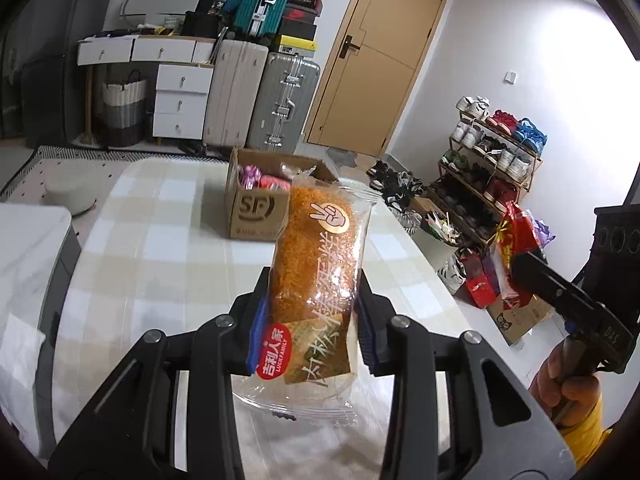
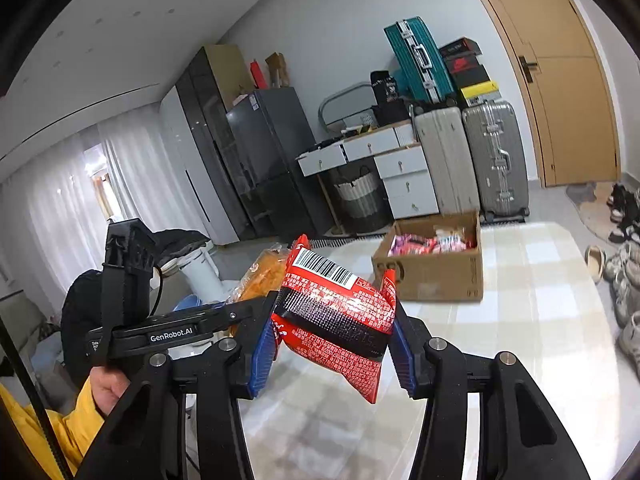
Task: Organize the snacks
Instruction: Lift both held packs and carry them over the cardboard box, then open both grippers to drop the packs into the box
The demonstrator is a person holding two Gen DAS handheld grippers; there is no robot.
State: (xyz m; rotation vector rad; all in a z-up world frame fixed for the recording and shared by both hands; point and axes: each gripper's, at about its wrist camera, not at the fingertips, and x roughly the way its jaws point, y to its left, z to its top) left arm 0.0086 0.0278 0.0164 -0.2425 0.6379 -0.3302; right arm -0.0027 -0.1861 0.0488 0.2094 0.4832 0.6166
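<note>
My left gripper is shut on a clear-wrapped pork floss cake and holds it upright above the checked table. My right gripper is shut on a red snack packet with a barcode and a black band, held above the table. An open cardboard box with several pink and red snack packs stands at the table's far end; it also shows in the right wrist view. The cake shows to the left of the red packet. The red packet shows at the right of the left wrist view.
Suitcases, white drawers and a wooden door stand beyond the table. A shoe rack and bags stand on the floor to the right. A dark fridge is at the back left. A white stool stands left of the table.
</note>
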